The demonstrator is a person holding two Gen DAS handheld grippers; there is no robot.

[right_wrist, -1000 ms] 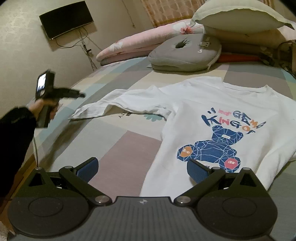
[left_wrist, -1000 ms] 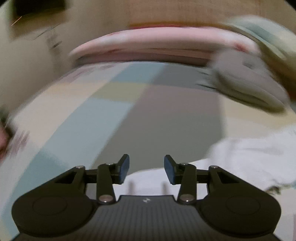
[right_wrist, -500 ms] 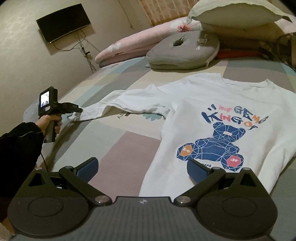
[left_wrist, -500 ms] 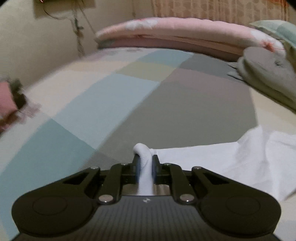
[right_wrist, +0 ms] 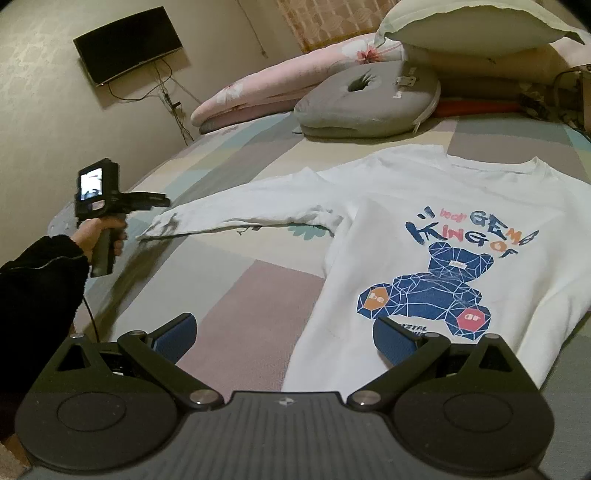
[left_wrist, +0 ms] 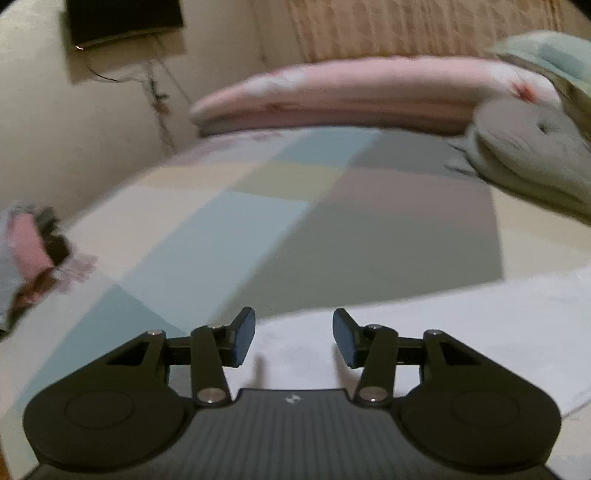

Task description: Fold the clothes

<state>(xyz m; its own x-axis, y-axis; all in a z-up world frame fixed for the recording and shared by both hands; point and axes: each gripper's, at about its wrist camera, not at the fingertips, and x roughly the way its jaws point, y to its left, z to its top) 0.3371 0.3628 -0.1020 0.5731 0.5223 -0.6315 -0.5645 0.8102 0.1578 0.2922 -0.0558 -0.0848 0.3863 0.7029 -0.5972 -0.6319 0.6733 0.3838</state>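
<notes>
Patchwork bedding in pastel squares covers the bed on which the garment lies. At centre and right of the right wrist view, the white long-sleeved shirt is spread flat, print side up, with its blue bear graphic fully exposed and the collar toward the top of the frame. One sleeve extends straight out toward the left of the frame, its cuff lying on the bedding; the other sleeve is cut off by the right edge and cannot be assessed. No fold is visible in the body or the visible sleeve, so by this evidence the whole garment remains to be folded. The left gripper, held in a hand with a dark sleeve, hovers just beside the cuff; in its own view the left claw stands wide with nothing between the pads, white cloth lying below. The right gripper is likewise spread wide and empty, at the lower edge of the frame over the shirt's hem. Beyond the shirt, at the top of the frame, lie a grey ring cushion, a pink bolster and a pale pillow; a wall-mounted screen occupies the upper left.
</notes>
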